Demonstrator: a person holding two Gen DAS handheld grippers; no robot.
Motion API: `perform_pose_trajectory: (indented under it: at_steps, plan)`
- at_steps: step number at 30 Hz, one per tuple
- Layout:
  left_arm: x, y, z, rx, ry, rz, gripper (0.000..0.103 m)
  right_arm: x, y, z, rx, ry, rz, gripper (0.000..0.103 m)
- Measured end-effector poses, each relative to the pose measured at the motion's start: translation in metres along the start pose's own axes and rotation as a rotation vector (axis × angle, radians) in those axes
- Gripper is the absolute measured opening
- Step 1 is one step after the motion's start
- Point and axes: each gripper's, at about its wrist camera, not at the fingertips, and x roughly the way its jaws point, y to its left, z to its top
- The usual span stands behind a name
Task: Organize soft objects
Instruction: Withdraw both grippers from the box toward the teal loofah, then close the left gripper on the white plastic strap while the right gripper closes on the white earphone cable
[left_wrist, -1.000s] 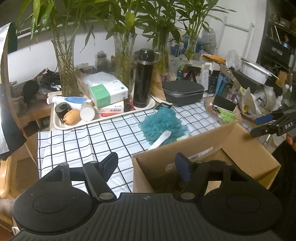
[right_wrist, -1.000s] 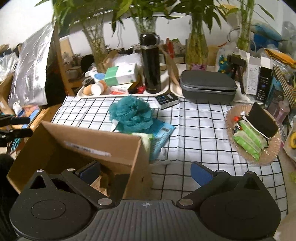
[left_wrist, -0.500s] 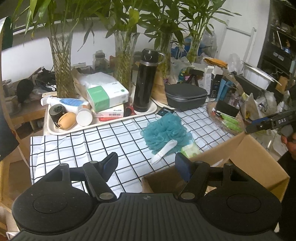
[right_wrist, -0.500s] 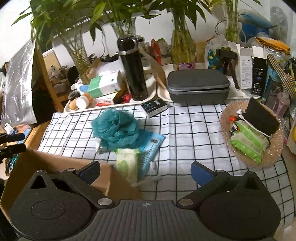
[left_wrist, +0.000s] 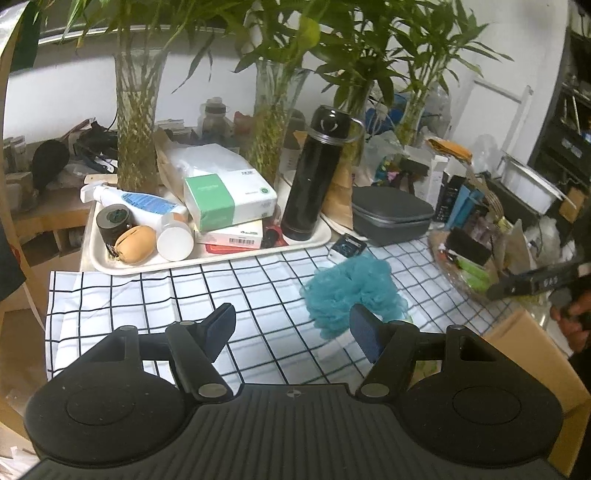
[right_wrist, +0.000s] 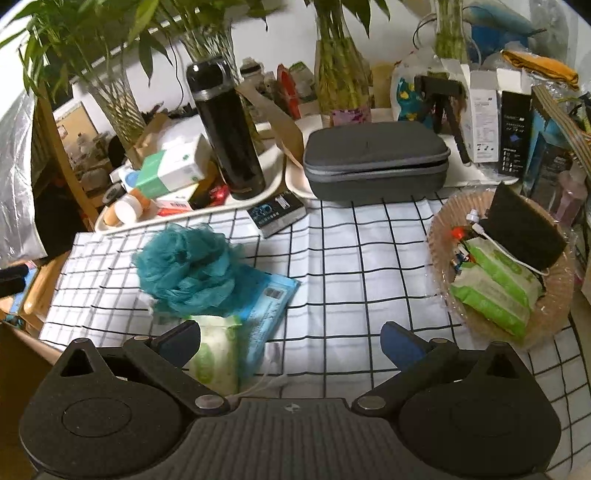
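A teal mesh bath sponge (left_wrist: 352, 290) (right_wrist: 190, 267) lies on the checked tablecloth (right_wrist: 354, 280). It rests on a light blue packet (right_wrist: 267, 308), and a green-and-white wipes pack (right_wrist: 216, 350) lies in front of it. My left gripper (left_wrist: 293, 326) is open and empty, low over the cloth, just left of the sponge. My right gripper (right_wrist: 290, 341) is open and empty, with its left finger (right_wrist: 179, 341) beside the wipes pack. The cardboard box (left_wrist: 535, 350) sits at the near right in the left wrist view, and its edge shows in the right wrist view (right_wrist: 22, 343).
A white tray (left_wrist: 207, 258) holds a black flask (left_wrist: 314, 184), a tissue box (left_wrist: 229, 199) and small bottles. A grey zip case (right_wrist: 376, 160) stands behind. A wicker basket (right_wrist: 554, 314) with wipes packs sits at the right. Glass vases with bamboo (left_wrist: 136, 122) line the back.
Both grippers have pulled back and up from the cardboard box, which now sits at the frame edges. The sponge, blue packet and wipes pack have come into fuller view. Both stay open.
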Motion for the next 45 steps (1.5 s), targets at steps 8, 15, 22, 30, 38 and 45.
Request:
perform_pose_trajectory:
  at_steps: [8,15,22,30,38,45]
  plan:
    - [0.021,0.022,0.009,-0.049,-0.002,-0.021,0.068,0.039,-0.004,0.003,-0.061,0.089,0.008,0.090]
    - [0.052,0.035,0.007,-0.035,0.016,-0.062,0.067,0.069,0.003,0.003,-0.155,0.188,0.089,0.072]
    - [0.077,0.040,0.002,0.015,0.010,-0.139,0.067,0.095,0.016,-0.002,-0.264,0.287,0.155,0.048]
    - [0.110,0.030,-0.013,0.137,0.081,-0.246,0.067,0.120,0.022,-0.002,-0.333,0.350,0.187,0.027]
    - [0.137,0.006,-0.030,0.279,0.180,-0.363,0.067,0.125,0.031,-0.009,-0.477,0.335,0.088,0.009]
    - [0.155,-0.012,-0.040,0.380,0.208,-0.384,0.067,0.123,0.028,-0.008,-0.502,0.305,0.041,0.009]
